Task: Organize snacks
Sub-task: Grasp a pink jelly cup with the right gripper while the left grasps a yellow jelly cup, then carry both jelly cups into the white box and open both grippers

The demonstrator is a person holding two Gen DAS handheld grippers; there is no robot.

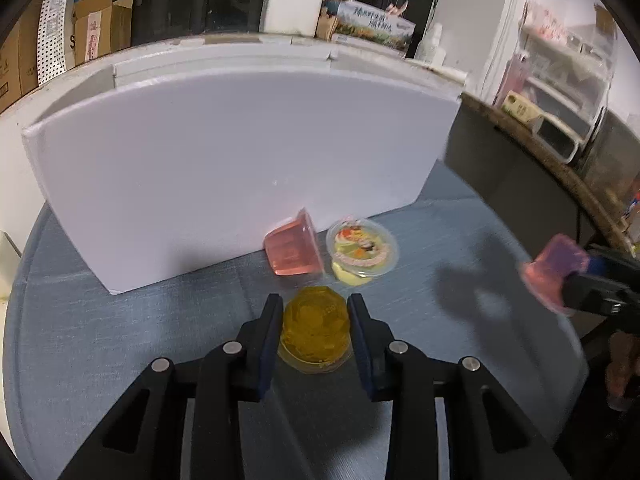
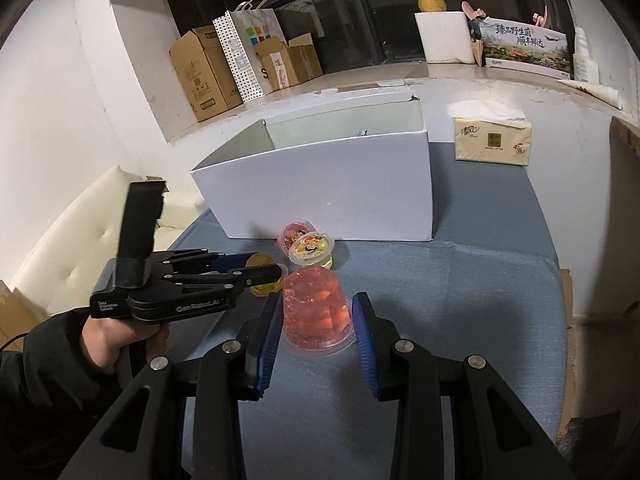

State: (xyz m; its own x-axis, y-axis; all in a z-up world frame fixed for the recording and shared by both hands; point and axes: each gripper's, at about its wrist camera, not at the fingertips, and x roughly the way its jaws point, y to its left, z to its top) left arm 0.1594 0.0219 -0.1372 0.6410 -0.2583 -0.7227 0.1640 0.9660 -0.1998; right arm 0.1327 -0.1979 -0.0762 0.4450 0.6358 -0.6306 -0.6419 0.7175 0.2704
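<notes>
A person's hand [image 2: 120, 332], in a dark sleeve, is gripping the handle of the left gripper [image 1: 314, 320] at the left of the scene. Its two fingers are pinching a yellow jelly cup [image 1: 314, 334], which is sitting upside down on the blue-grey tablecloth [image 1: 140, 320]. Behind that hand, a cream cushioned sofa [image 2: 80, 240] is standing against a white wall.

Toward the middle, a large open white box [image 2: 332, 184] is standing on the cloth. Just in front of its near wall, a pink jelly cup [image 1: 292, 248] is lying tipped on its side, touching a pale yellow cup with a printed lid [image 1: 362, 250] to its right.

Nearer the right, the right gripper [image 2: 316, 316] is squeezing a red jelly cup [image 2: 316, 312] between its blue pads, holding it upside down and apparently clear of the cloth.

Further right, a tan tissue pack [image 2: 492, 140] is sitting on the cloth beside the box. Behind everything, a pale ledge is carrying cardboard boxes [image 2: 204, 72], a dotted paper bag [image 2: 248, 52], a white foam block [image 2: 442, 36] with an orange fruit [image 2: 432, 2] on top, and a printed carton [image 2: 524, 50], all before a dark window.
</notes>
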